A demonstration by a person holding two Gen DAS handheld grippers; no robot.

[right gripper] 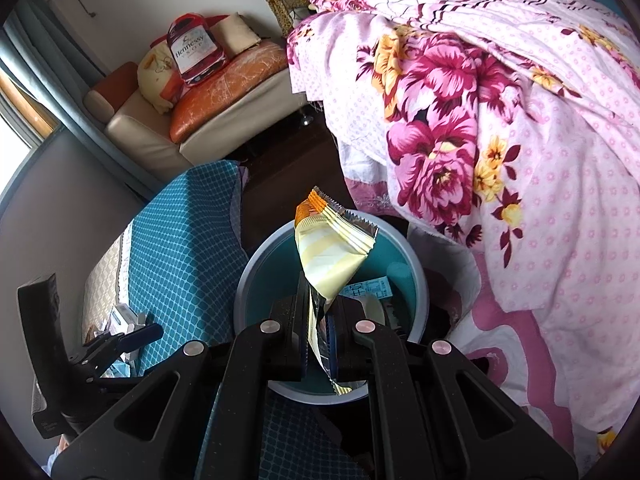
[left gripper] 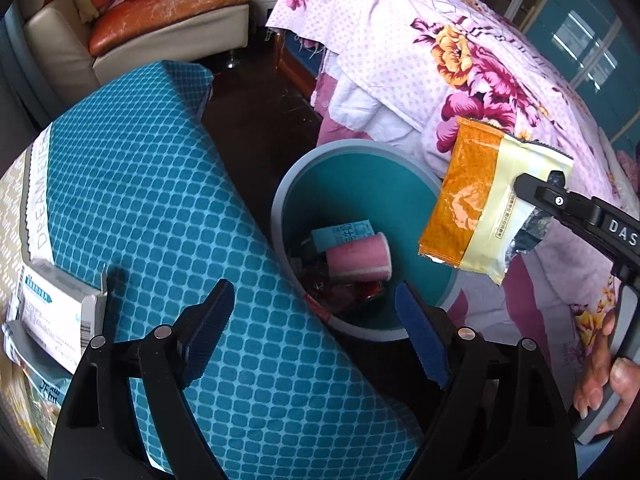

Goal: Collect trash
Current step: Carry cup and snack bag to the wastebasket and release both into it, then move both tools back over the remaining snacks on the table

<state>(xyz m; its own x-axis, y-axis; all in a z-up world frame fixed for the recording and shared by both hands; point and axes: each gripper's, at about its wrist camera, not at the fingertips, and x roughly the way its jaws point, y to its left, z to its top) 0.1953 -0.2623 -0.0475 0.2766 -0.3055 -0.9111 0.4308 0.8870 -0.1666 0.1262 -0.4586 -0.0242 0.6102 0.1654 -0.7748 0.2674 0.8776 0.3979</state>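
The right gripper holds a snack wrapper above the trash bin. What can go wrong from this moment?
1. The wrapper is light and hangs near the rim of the bin; released from the right gripper, it might land on the floor or the flowered blanket.
2. The open left gripper is close above the bin, so it might bump the rim.

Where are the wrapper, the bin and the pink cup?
wrapper (left gripper: 460, 200), left wrist view, orange front panel.
bin (left gripper: 352, 184), left wrist view, teal inner wall.
pink cup (left gripper: 358, 258), left wrist view, its side.
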